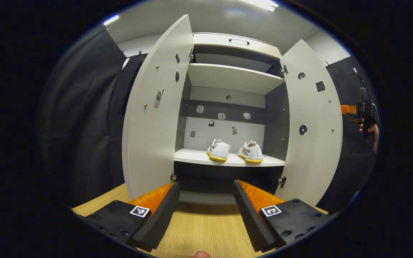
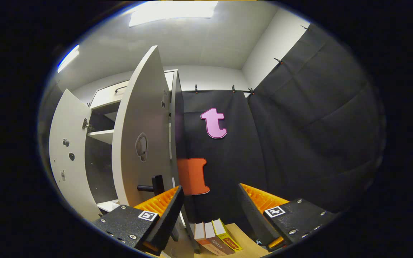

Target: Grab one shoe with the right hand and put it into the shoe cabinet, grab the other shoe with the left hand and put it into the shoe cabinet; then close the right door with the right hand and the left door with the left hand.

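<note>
White shoes (image 1: 234,152), two, on shelf (image 1: 192,156); two doors apparently open; both grippers released.

Black cloth drapes (image 2: 299,125) clipped along white walls (image 2: 264,46) enclose the booth; bright ceiling light panels (image 2: 170,10) glow above them.

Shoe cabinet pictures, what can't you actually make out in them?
- Shoe cabinet floor below the shoes: left gripper view, dark.
- Right door outer handle's far end: right gripper view, hidden behind the right gripper finger.
- Books: right gripper view, cut off at the bottom edge.
- Stickers on the back panel: too small.
</note>
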Available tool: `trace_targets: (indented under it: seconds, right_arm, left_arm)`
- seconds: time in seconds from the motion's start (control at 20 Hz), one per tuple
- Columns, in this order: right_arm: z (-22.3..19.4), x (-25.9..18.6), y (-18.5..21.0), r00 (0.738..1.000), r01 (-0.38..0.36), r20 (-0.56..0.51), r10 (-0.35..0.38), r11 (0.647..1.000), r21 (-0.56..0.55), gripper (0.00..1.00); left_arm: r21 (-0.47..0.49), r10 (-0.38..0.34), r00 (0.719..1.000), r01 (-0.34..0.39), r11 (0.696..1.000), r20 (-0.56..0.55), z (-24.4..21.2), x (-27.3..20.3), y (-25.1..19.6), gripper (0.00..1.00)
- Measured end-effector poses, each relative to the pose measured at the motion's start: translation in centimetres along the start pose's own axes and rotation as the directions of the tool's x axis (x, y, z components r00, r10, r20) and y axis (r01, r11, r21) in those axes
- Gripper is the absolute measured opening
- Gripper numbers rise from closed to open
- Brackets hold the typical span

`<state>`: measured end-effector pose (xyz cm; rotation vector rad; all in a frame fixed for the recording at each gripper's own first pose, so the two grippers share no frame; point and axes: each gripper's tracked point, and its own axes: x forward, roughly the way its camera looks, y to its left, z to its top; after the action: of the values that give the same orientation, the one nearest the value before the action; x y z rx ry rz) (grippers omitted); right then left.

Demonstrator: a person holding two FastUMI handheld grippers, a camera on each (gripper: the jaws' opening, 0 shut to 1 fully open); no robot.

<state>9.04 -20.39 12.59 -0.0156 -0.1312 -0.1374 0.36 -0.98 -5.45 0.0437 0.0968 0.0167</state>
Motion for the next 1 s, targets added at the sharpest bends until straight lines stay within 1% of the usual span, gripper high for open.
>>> trace_targets:
  seconds: [0.05,0.1,0.15,0.25,0.3,0.45,0.65,0.85,1.0]
  right_arm:
    - [-0.1,-0.2,0.3,1.0,0.001,-0.003,-0.002,0.999,-0.043,1.0]
    - [-0.1,-0.4,0.6,1.0,0.01,0.003,-0.009,0.996,-0.092,1.0]
    - [0.1,-0.5,0.7,1.0,0.02,0.015,-0.019,0.991,-0.135,0.92]
    - [0.3,-0.7,1.2,0.999,0.032,0.026,-0.028,0.984,-0.177,0.9]
    - [0.2,-0.7,1.6,1.0,0.022,0.02,-0.019,0.986,-0.164,0.9]
    - [-0.7,-0.8,2.9,1.0,-0.025,-0.018,0.023,0.996,-0.08,0.89]
    - [-0.8,-1.0,4.5,0.998,-0.057,-0.024,0.056,0.996,-0.067,0.88]
    - [-1.2,-1.5,7.2,0.991,-0.124,-0.05,0.124,0.992,-0.012,0.89]
    - [-1.5,-1.3,9.1,0.985,-0.162,-0.058,0.163,0.987,0.01,0.89]
  left_arm:
    - [-0.003,-0.001,1.0,0.001,1.0,0.003,0.2,0.0,0.0,0.97]
    - [0.0,-0.001,1.0,0.001,1.0,0.007,0.3,0.1,0.2,0.97]
    - [0.007,0.002,1.0,-0.002,1.0,0.008,0.3,0.2,0.2,0.97]
    - [0.019,-0.001,1.0,0.001,1.0,0.006,0.2,0.3,0.0,0.97]
    - [0.019,-0.009,1.0,0.009,1.0,0.004,0.2,0.2,-0.1,0.97]
    - [0.014,-0.027,1.0,0.027,1.0,-0.006,-0.2,0.3,-0.8,0.96]
    - [0.014,-0.039,0.999,0.039,0.999,-0.011,-0.4,0.4,-1.1,0.97]
    - [0.019,-0.041,0.999,0.042,0.999,-0.024,-1.0,0.3,-1.2,0.97]
    - [0.018,-0.037,0.999,0.038,0.999,-0.028,-1.2,0.1,-0.9,0.97]
